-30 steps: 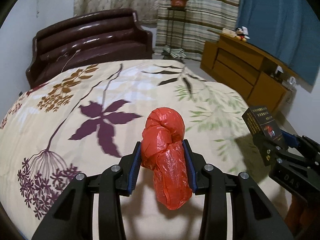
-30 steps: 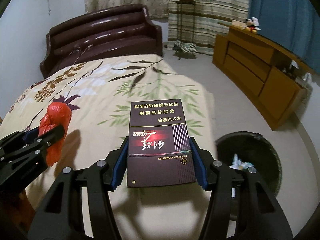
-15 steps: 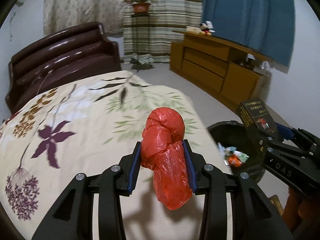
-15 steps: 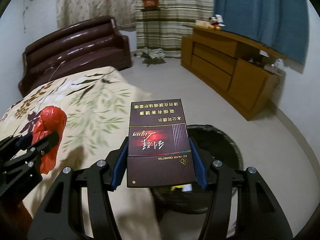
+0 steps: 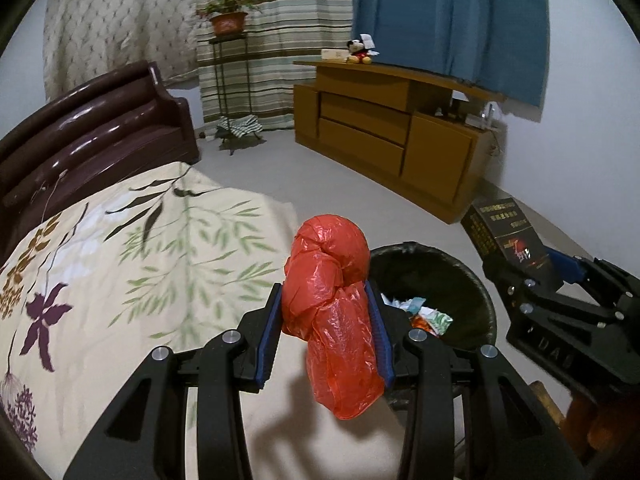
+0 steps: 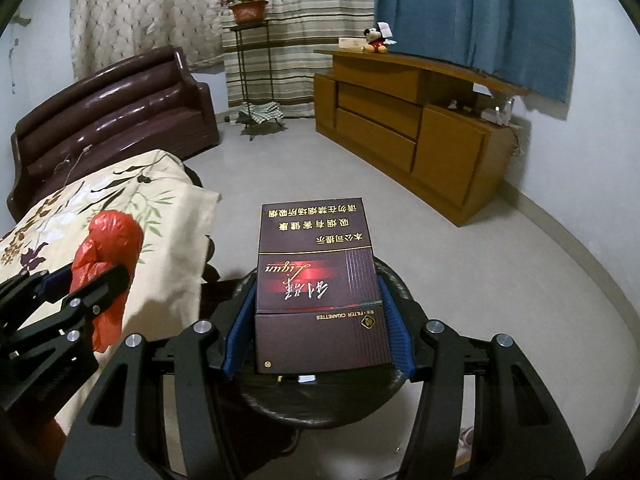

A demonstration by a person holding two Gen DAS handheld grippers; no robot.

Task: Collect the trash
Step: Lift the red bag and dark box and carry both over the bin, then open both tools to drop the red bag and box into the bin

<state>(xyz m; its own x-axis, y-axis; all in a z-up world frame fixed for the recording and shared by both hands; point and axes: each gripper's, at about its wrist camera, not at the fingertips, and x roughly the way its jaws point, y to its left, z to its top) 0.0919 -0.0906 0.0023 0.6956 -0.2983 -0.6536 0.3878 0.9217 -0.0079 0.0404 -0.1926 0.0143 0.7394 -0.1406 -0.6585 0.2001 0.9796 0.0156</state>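
Left wrist view: left tool [image 5: 326, 334] clenched on a crumpled red plastic bag [image 5: 330, 312], blue pads pressing its middle, knotted head bulging above, loose tail dangling below. Held over the edge of the flowered bed cover [image 5: 132, 280], just beside the black bin [image 5: 472, 280] on the floor, already holding scraps of wrapper. Probably feather-light, soft and slippery film; likely to squash and slide, so best taken at the dense knotted bunch, not the loose tail. Right tool [image 5: 532, 264] at the right edge, gripping a dark carton.

Right wrist view: right tool [image 6: 318, 326] clenched on a cigarette box [image 6: 320, 284], pads flat against both long sides near its lower end, lid end pointing away. Box hanging above the black bin [image 6: 396, 390], which lies mostly hidden under it. Likely light, stiff cardboard with smooth glossy faces; rigid enough for a firm pinch across the narrow sides, crushable if empty. Left tool [image 6: 80, 284] at the left, red plastic bag [image 6: 106, 256] between its pads, over the bed cover [image 6: 168, 216].
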